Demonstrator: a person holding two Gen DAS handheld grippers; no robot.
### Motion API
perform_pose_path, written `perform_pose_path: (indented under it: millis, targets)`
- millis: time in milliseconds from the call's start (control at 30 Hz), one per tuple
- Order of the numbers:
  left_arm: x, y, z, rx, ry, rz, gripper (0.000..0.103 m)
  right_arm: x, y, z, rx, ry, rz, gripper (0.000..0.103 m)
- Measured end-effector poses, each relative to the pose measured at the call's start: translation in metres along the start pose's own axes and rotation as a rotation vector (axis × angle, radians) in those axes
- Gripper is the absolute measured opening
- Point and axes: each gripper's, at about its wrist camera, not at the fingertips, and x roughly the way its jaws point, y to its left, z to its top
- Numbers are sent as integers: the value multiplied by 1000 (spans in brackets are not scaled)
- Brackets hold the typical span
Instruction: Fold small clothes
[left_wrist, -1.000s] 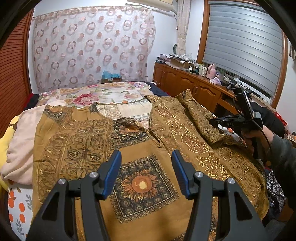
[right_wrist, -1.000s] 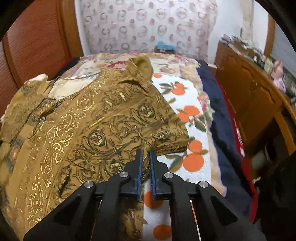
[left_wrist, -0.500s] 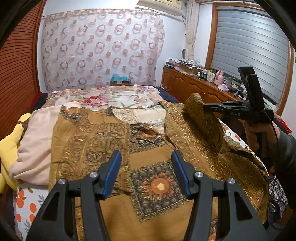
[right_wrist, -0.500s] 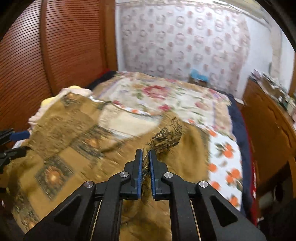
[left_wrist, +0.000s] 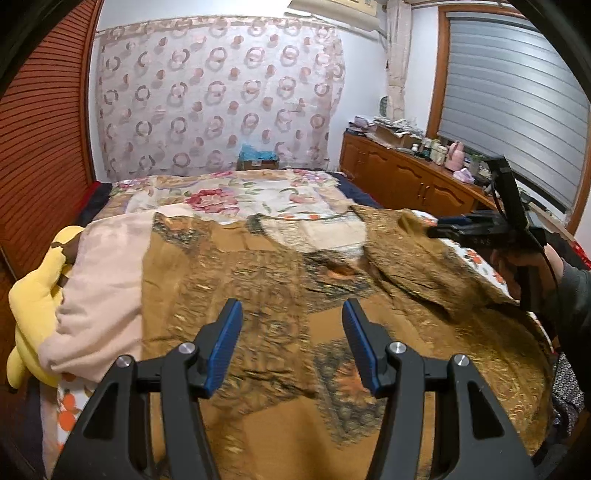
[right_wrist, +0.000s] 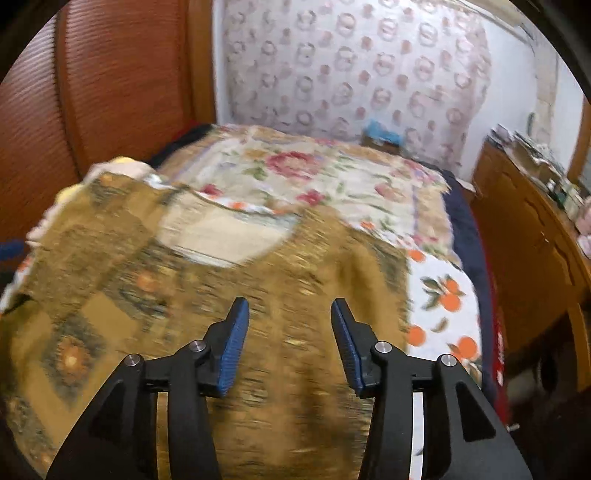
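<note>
- Brown shirt (left_wrist: 258, 295) lies spread on the bed (left_wrist: 229, 195), its right sleeve (left_wrist: 413, 266) folded inward.
- Left gripper (left_wrist: 291, 343) hangs above it, parted, holding nothing.
- Right gripper (right_wrist: 290, 343) is opening, nothing between its jaws.

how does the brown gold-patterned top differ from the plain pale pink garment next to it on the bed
The brown gold-patterned top is covered in ornate medallion and scroll print; the pale pink garment is plain. The top lies spread across the middle of the bed, one side turned in over itself; the pink garment is bunched at the edge, beside something yellow. The top's edge overlaps the pink one. Both rest on the floral bedspread, and neither gripper holds either.
</note>
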Motion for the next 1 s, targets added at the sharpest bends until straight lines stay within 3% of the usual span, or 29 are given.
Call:
perform_pose_path:
  millis: [267, 467, 700, 900, 1000]
  targets:
    - [39, 52, 21, -13, 60, 108, 56, 42, -57, -15, 80, 83, -97, 48]
    - [67, 86, 31, -45, 107, 157, 56, 49, -73, -17, 117, 71, -64, 50]
    - [96, 123, 43, -110, 176, 135, 56, 51, -74, -16, 123, 74, -44, 55]
    - [114, 129, 57, -104, 212, 95, 42, 51, -74, -17, 122, 74, -43, 56]
    - [124, 128, 64, -93, 230, 115, 41, 50, -74, -16, 116, 73, -45, 56]
